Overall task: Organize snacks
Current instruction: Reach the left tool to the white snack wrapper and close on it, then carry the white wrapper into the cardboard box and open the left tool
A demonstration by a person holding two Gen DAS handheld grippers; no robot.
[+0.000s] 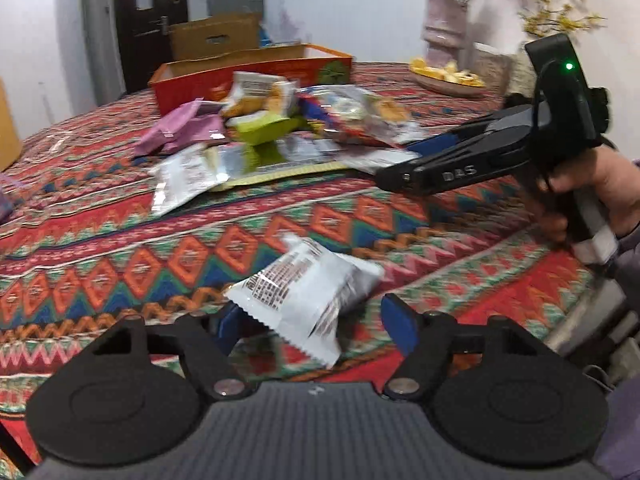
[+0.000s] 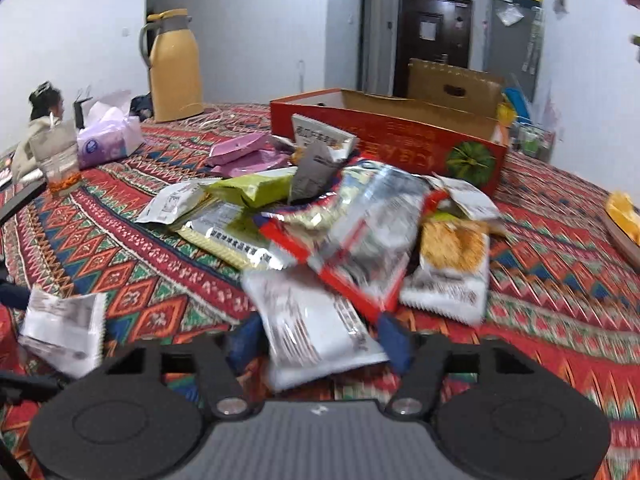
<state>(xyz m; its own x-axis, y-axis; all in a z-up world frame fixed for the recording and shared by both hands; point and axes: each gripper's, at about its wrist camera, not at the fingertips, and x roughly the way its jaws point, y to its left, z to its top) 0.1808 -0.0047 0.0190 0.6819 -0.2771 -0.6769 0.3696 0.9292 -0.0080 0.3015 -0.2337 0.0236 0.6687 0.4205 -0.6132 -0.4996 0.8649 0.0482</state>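
My left gripper (image 1: 316,326) is matte black plastic with a ribbed grey top plate, two round disc-shaped housings at its sides, two silver pivot screws, and blue pads on the fingertips (image 1: 396,328). My right gripper (image 2: 320,340) is built the same way, with black angular linkage arms that have triangular and square cut-outs. Seen from the left wrist, it has a long black body with pale raised lettering, a black box on top with a lit green lamp, a thin black cable, and a grey-purple sleeve (image 1: 630,240) behind my right hand (image 1: 600,196).

It is a home: a patterned tablecloth (image 1: 280,216), a yellow thermos jug (image 2: 175,66), a flower vase (image 1: 446,26), a dark entrance door (image 2: 434,40).
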